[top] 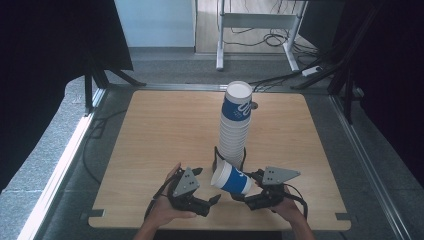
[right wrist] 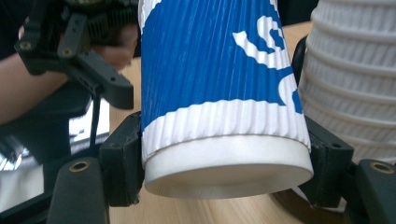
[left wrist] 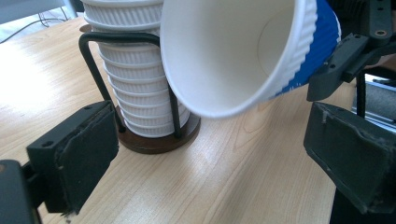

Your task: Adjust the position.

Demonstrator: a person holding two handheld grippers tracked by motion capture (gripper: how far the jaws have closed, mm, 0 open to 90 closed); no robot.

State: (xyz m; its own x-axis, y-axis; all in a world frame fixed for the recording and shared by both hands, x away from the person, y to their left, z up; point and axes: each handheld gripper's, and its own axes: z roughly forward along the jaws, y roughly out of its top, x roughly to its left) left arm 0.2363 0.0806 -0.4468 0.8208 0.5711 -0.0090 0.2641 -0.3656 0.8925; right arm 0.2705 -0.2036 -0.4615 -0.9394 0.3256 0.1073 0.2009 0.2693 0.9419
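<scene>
Holding a single blue-and-white paper cup near its base, our right gripper has its jaws clamped against the ribbed wall on both sides, the cup lying tilted with its open mouth toward the left gripper. We keep the left gripper's jaws spread wide and empty, low over the wooden table, with the cup's mouth hanging just above and between them in the left gripper view. We judge the step in hand to be a cup carried clear of the stack of cups, which stands in a black wire holder on a round dark base just beyond the held cup. The next move, as we read it, calls for either a handover to the open left jaws or a set-down on the table; in both cases the cup needs turning toward upright. Open room lies to the left and right of the stack, with bare tabletop on both sides; the near table edge sits close under both hands, and the tall stack is near enough to be knocked.
</scene>
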